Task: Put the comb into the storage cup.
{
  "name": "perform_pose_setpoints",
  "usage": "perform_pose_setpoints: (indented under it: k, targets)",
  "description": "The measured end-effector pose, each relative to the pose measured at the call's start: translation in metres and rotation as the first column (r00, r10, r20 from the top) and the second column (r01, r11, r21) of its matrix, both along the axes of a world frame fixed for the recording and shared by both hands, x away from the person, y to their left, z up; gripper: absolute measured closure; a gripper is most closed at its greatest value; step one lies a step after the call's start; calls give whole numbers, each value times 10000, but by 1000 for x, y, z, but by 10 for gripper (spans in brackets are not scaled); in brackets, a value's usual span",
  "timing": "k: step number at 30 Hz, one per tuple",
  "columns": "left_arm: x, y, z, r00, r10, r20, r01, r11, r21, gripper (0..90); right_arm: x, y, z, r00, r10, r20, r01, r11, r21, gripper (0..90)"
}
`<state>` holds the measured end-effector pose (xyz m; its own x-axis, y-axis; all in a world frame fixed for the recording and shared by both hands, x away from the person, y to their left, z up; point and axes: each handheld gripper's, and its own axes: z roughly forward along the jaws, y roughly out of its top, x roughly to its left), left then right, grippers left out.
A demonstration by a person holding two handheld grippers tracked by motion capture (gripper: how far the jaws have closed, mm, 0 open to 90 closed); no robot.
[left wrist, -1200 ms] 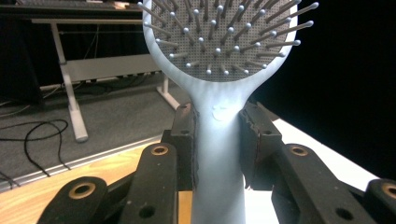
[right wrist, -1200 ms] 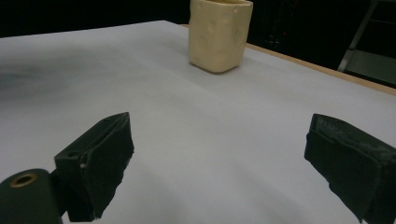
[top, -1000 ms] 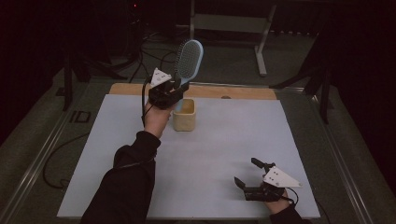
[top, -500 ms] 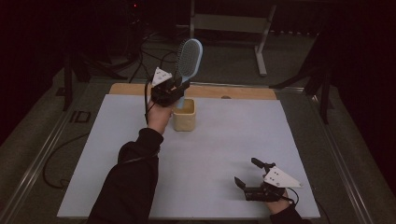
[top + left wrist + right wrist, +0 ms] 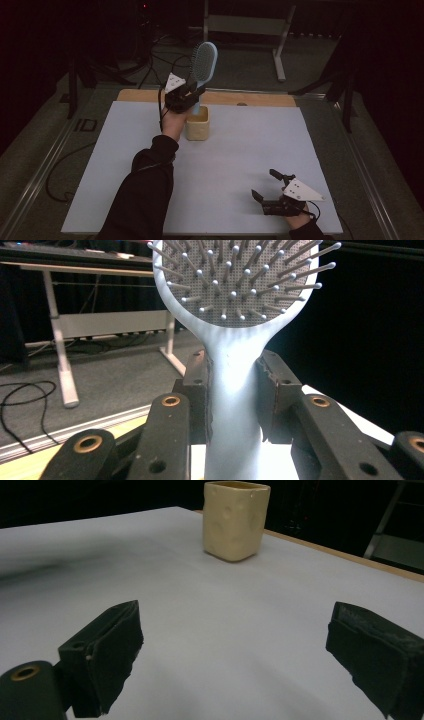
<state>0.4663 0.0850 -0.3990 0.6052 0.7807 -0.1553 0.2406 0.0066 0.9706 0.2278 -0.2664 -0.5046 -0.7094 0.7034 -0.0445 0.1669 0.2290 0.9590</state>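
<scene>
Hairbrush [image 5: 204,61] lowered toward cup [image 5: 197,124]; left hand-held gripper [image 5: 192,96] clamps handle, tip hidden.

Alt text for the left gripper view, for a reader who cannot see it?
The left tongs clamp the handle of a pale blue hairbrush, held upright with its bristled head facing the camera. Behind it lie a dim floor, a white metal stand and a corner of the white table.

dark room, grey floor [image 5: 45,150] with loose black cables [image 5: 165,47], pale metal table frame [image 5: 280,45] behind the table
</scene>
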Motion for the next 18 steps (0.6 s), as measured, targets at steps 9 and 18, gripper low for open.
perform_pose_setpoints:
  k: [9,18]
  targets:
    - [8,-2,-17,9999,164,-8,-164,9999,24,701,0,0,0,10000,21,-1,-21,10000,75,76]
    - [10,-2,-31,9995,311,-76,-309,9992,267,700,0,-1,0,10000,39,-3,-39,9999,104,75]
